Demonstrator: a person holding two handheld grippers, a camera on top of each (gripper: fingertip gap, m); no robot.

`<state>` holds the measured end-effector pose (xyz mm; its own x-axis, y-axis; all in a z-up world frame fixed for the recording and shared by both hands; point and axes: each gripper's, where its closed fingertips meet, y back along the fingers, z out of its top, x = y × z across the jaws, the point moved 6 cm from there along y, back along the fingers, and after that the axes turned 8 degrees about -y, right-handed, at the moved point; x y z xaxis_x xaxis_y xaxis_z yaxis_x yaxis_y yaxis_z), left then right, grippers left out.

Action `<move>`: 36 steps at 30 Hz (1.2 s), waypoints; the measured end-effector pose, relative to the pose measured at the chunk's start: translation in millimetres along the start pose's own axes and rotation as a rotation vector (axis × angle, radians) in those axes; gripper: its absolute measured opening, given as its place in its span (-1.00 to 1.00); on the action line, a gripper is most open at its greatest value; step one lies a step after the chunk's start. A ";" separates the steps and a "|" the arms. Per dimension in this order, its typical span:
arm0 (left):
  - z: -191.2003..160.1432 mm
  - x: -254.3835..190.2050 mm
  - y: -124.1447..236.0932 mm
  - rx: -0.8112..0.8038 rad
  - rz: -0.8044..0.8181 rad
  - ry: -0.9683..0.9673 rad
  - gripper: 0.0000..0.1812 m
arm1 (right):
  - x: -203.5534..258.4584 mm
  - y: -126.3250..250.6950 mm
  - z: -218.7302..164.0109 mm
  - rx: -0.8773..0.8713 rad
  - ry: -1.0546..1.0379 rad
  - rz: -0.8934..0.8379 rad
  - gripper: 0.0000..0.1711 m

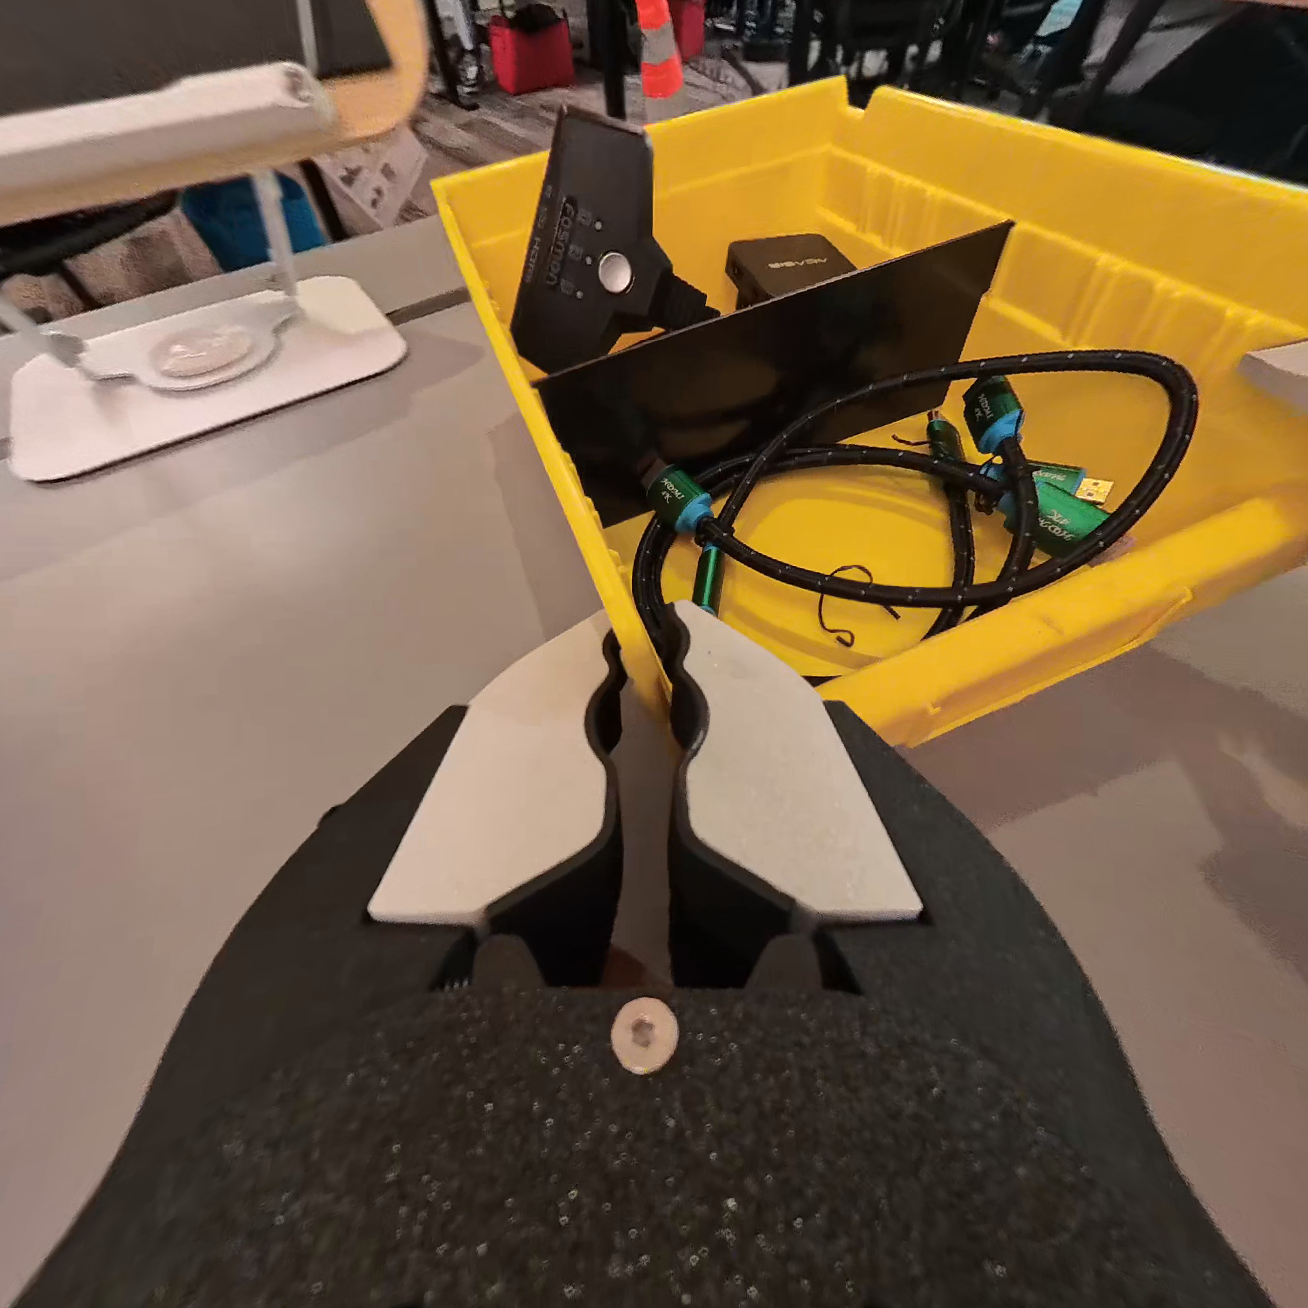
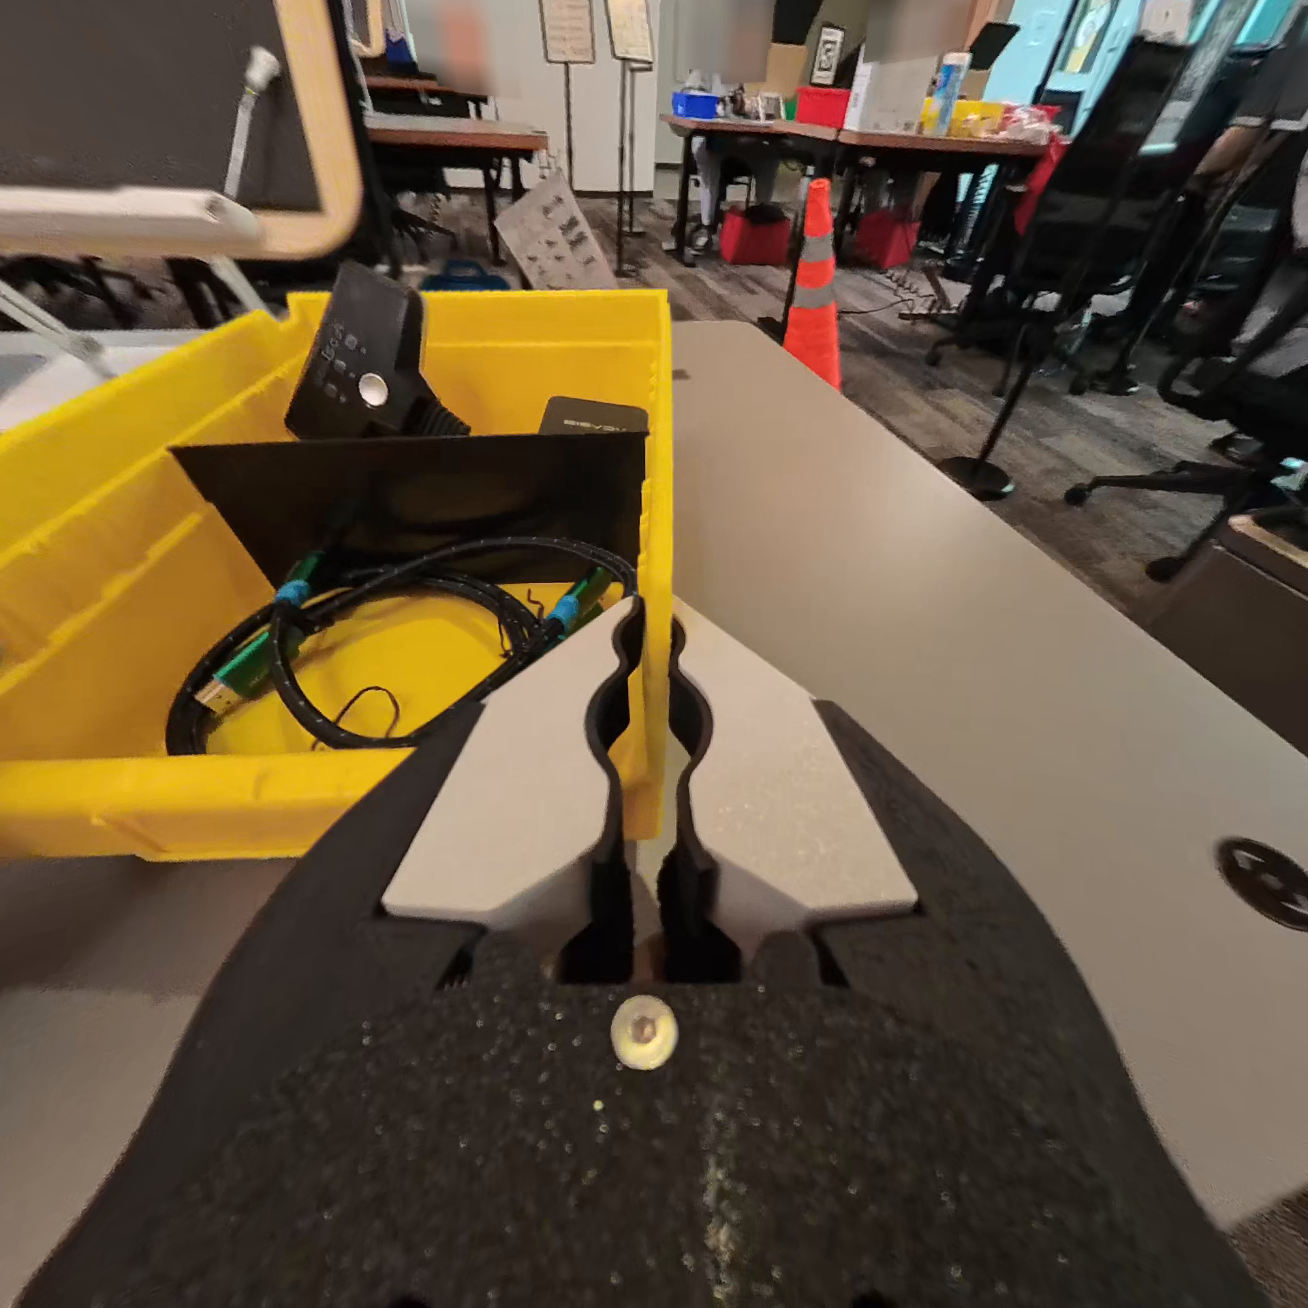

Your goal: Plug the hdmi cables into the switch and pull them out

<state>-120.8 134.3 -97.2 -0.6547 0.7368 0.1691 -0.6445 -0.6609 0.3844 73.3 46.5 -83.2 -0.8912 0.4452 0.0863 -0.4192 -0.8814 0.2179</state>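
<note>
A yellow bin (image 1: 1062, 212) stands on the grey table. A black divider (image 1: 778, 368) splits it. Behind the divider a black HDMI switch (image 1: 587, 241) with a round silver button leans upright, next to a second small black box (image 1: 793, 265). In front of it lie coiled black braided HDMI cables (image 1: 920, 460) with green plugs. My left gripper (image 1: 644, 630) straddles the bin's near left wall, jaws closed on it. My right gripper (image 2: 658, 623) straddles the bin's (image 2: 106, 495) near right wall likewise. The switch (image 2: 361, 368) and cables (image 2: 396, 616) also show in the right wrist view.
A white stand (image 1: 198, 368) sits on the table (image 1: 248, 637) left of the bin. The table stretches right of the bin, with a round cable grommet (image 2: 1267, 885). An orange cone (image 2: 814, 297), office chairs and other desks stand beyond the table's far edge. Across from one pair of fingers to the other is roughly 20 cm.
</note>
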 end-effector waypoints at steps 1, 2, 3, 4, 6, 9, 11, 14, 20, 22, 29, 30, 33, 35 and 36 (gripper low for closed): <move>-2.4 7.5 5.9 -0.005 0.020 0.006 -0.91 | 8.6 -1.5 1.6 0.002 -0.014 0.023 -0.98; -5.7 16.2 11.9 -0.003 0.046 0.015 -0.91 | 18.9 -3.4 1.9 0.001 -0.019 0.050 -0.98; -9.4 25.6 18.1 0.002 0.073 0.018 -0.91 | 30.4 -5.7 1.5 0.000 -0.007 0.075 -0.98; -13.1 36.1 24.8 0.005 0.103 0.021 -0.92 | 43.0 -8.5 0.3 0.007 0.014 0.097 -0.98; -21.7 59.0 39.4 0.017 0.162 0.036 -0.92 | 70.1 -13.6 -3.6 0.025 0.046 0.157 -0.98; -36.0 91.2 62.1 0.032 0.241 0.051 -0.93 | 111.6 -17.2 -11.4 0.053 0.077 0.261 -0.97; -44.8 107.5 73.2 0.039 0.268 0.062 -0.93 | 134.9 -18.3 -14.9 0.054 0.132 0.308 -0.96; -58.4 121.8 80.3 0.075 0.247 0.090 -0.91 | 154.6 -18.2 -24.2 0.071 0.157 0.372 -0.95; -57.2 125.2 102.2 0.115 -0.121 0.128 -0.67 | 154.6 -18.4 -28.9 0.076 0.234 0.461 -0.83; -54.9 142.3 133.1 0.048 -0.146 0.144 -0.56 | 147.1 -10.0 -21.5 0.003 0.234 0.524 -0.80; -118.7 282.4 263.6 0.025 0.355 0.358 -0.63 | 120.8 8.3 -19.8 -0.049 0.274 0.576 -0.75; -131.0 296.4 272.3 0.072 0.393 0.365 -0.61 | 118.3 11.4 -20.1 -0.059 0.288 0.564 -0.75; -151.4 327.2 276.8 0.121 0.483 0.343 -0.57 | 116.4 23.5 -20.0 -0.078 0.301 0.564 -0.75; -150.9 336.2 260.5 0.104 0.415 0.345 -0.56 | 117.7 32.1 -17.8 -0.095 0.280 0.564 -0.76; -150.5 341.8 251.1 0.100 0.400 0.342 -0.54 | 120.4 36.0 -18.0 -0.093 0.273 0.571 -0.76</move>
<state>-565.9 198.7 -79.5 -0.9435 0.3306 0.0212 -0.2884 -0.8513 0.4383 -52.1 65.6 -82.5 -0.9855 -0.1439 -0.0899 0.1322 -0.9833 0.1248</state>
